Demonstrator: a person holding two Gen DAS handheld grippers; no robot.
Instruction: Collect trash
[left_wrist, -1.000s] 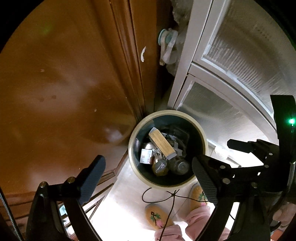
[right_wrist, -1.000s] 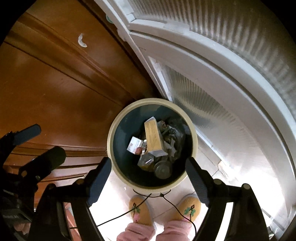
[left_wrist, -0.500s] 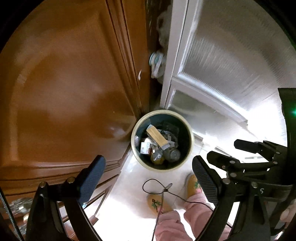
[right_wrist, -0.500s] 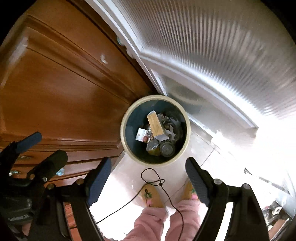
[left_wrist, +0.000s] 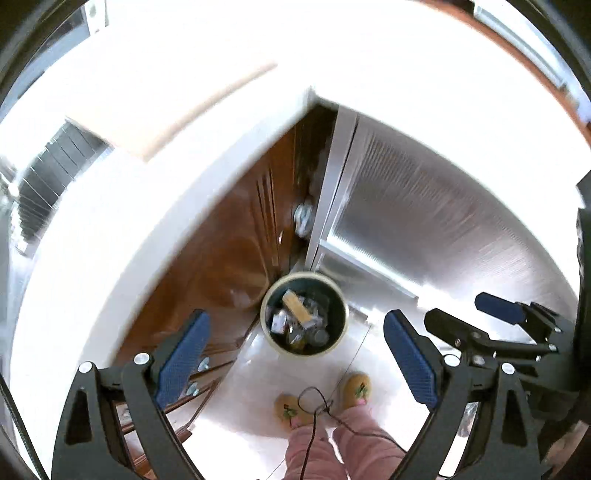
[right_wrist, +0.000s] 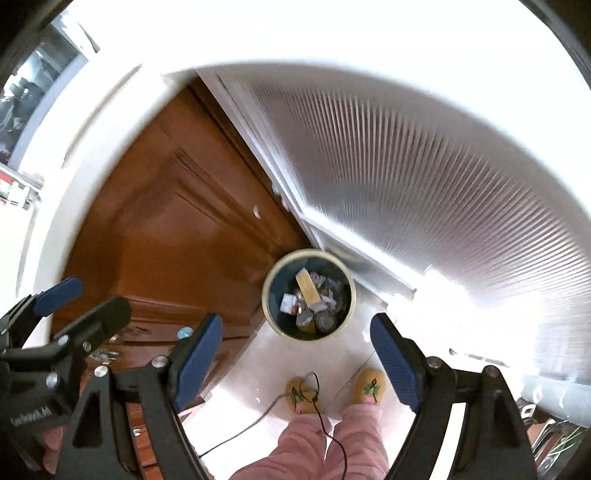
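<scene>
- Left wrist view: the left gripper (left_wrist: 295, 358) has its jaws spread wide with nothing between them. Far below, toward 12 o'clock from the fingertips, the trash bin (left_wrist: 268, 334) stands on the pale floor (left_wrist: 243, 398) — it holds a wooden block (left_wrist: 295, 309) among cans and wrappers. The wooden cabinet (left_wrist: 225, 254) lies at 10 o'clock from the bin, the ribbed door (left_wrist: 424, 221) at 2 o'clock. Slippers (left_wrist: 356, 384) show at 6 o'clock.
- Right wrist view: the right gripper (right_wrist: 295, 358) is likewise fully open and empty. The bin (right_wrist: 271, 317) sits just above the gap between the fingers, in the corner of cabinet (right_wrist: 177, 240) and door (right_wrist: 424, 166). The left gripper (right_wrist: 74, 306) shows at 9 o'clock — also parted.
</scene>
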